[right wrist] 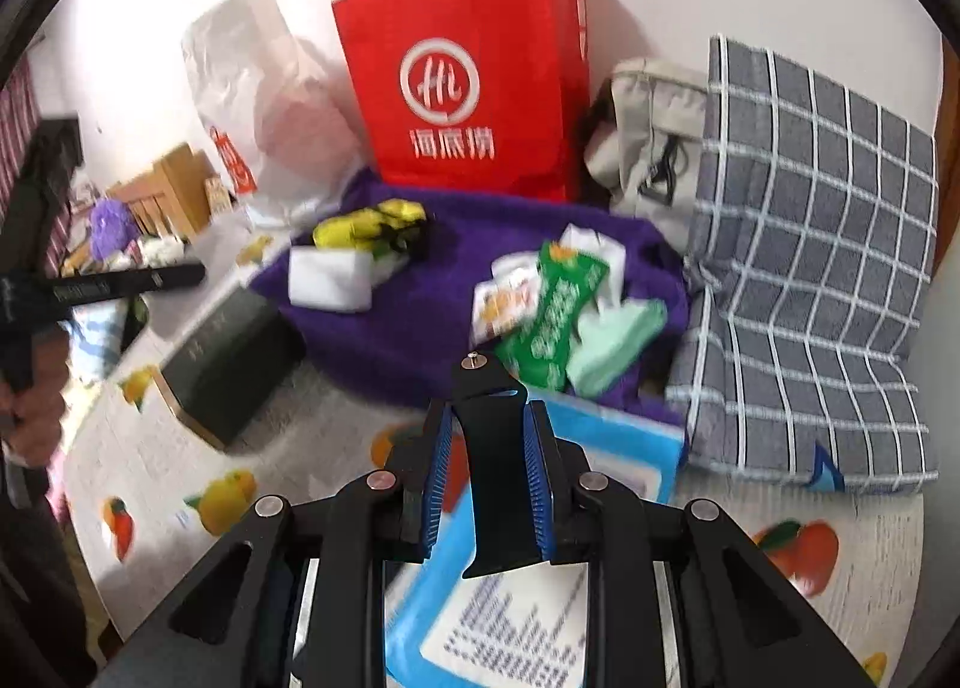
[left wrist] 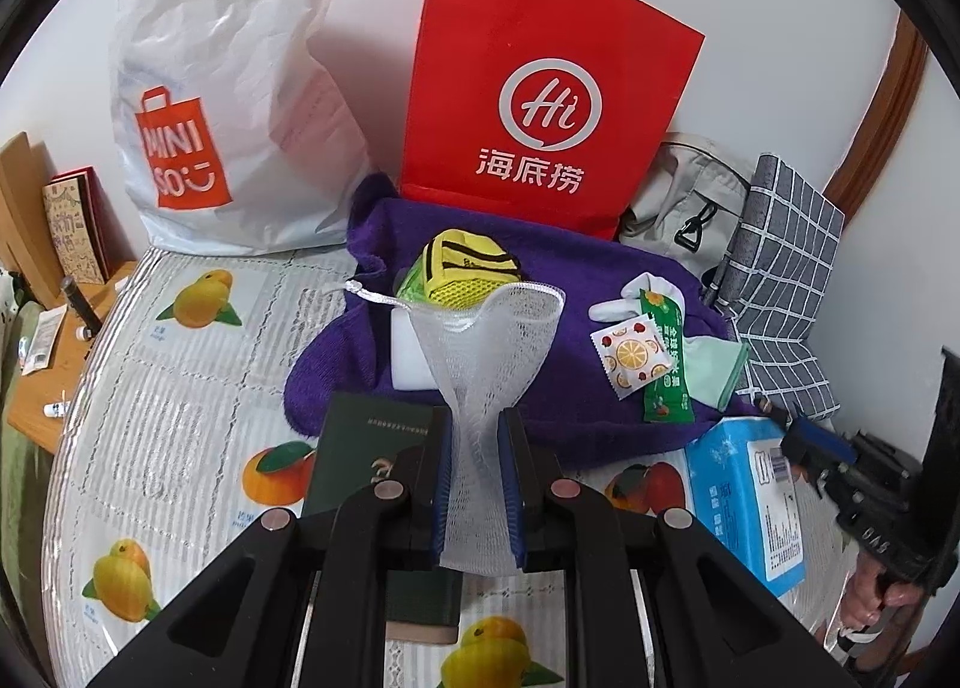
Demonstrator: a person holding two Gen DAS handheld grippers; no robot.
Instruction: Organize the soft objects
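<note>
My left gripper (left wrist: 475,430) is shut on a white mesh drawstring pouch (left wrist: 489,340) and holds it up over the near edge of a purple towel (left wrist: 540,268). On the towel lie a yellow mesh pouch (left wrist: 465,268), a white block (left wrist: 411,352), a white and mint glove (left wrist: 714,370), an orange-print sachet (left wrist: 630,355) and a green snack packet (left wrist: 666,358). My right gripper (right wrist: 487,436) is shut on a black plastic piece (right wrist: 495,466) above a blue tissue pack (right wrist: 606,448). The towel (right wrist: 420,328) and its items also show in the right wrist view.
A red paper bag (left wrist: 540,88), a white Miniso bag (left wrist: 198,106), a beige bag (left wrist: 678,202) and a grey checked cloth (left wrist: 786,280) stand behind the towel. A dark green book (left wrist: 366,454) lies on the fruit-print mat (left wrist: 180,388). A wooden side table (left wrist: 48,364) is left.
</note>
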